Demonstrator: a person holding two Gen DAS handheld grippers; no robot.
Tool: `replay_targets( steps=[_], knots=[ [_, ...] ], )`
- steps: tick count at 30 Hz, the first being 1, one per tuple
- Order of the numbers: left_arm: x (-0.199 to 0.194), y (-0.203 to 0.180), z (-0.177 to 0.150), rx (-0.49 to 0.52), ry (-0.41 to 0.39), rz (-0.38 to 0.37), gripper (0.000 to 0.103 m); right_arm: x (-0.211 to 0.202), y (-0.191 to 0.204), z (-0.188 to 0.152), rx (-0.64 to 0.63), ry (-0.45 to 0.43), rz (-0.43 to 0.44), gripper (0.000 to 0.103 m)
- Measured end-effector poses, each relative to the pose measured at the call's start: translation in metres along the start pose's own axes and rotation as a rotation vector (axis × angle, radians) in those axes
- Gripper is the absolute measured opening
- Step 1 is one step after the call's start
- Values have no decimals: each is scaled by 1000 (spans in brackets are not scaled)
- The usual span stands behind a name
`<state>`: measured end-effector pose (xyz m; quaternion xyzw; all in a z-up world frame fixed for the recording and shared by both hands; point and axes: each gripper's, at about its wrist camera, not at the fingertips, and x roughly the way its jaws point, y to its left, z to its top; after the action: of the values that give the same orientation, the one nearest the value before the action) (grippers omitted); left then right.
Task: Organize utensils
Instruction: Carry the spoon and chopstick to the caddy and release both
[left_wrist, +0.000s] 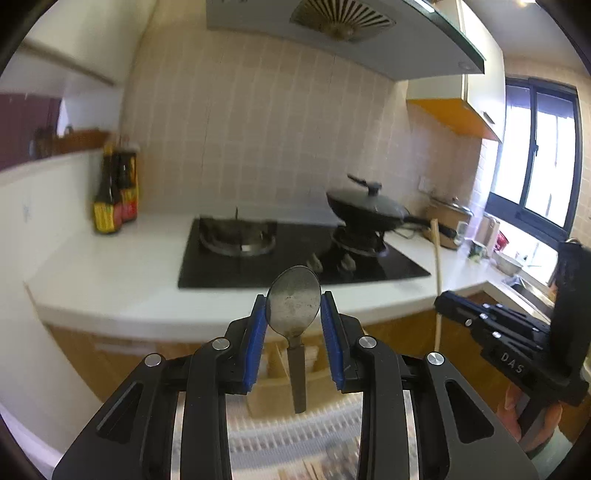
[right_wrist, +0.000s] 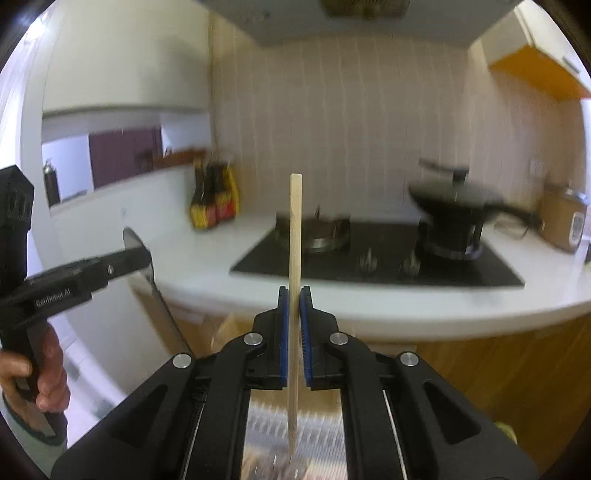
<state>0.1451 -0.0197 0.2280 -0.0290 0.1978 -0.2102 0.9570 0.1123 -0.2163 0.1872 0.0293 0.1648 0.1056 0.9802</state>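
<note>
My left gripper (left_wrist: 293, 308) clasps a metal spoon (left_wrist: 294, 302) by the sides of its bowl, blue pads (left_wrist: 256, 341) pressing each edge, handle hanging down. My right gripper (right_wrist: 294, 295) is clenched on a wooden chopstick (right_wrist: 295, 236), held upright, its top rising above the fingertips. Both utensils hang in the air in front of the white countertop (left_wrist: 122, 273), touching nothing else. Below, between the fingers, lies a pale ribbed surface (left_wrist: 295, 439) and what may be a wooden divided box (left_wrist: 275, 387); blur keeps me from being sure. Ahead on the counter sit a black gas hob (left_wrist: 258, 266), a lidded wok (left_wrist: 369, 208) on its right burner, and dark sauce bottles (left_wrist: 116, 192) to the left against the tiled wall (left_wrist: 258, 129).
</note>
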Motion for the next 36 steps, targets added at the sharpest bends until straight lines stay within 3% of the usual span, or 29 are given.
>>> replay_targets(
  steps=[4, 9, 20, 32, 36],
  knots=[
    [15, 1, 11, 17, -29, 16, 27, 17, -8, 13, 3, -101, -26, 4],
    [43, 4, 17, 39, -36, 43, 27, 48, -17, 12, 12, -139, -51, 4],
    [94, 16, -3, 67, 27, 67, 27, 123, -39, -21, 23, -91, -102, 5],
    [105, 16, -23, 84, 87, 51, 28, 127, -43, -43, 21, -46, -102, 5],
    [98, 14, -25, 80, 106, 35, 29, 114, -49, -47, 44, -8, -55, 13]
  ],
)
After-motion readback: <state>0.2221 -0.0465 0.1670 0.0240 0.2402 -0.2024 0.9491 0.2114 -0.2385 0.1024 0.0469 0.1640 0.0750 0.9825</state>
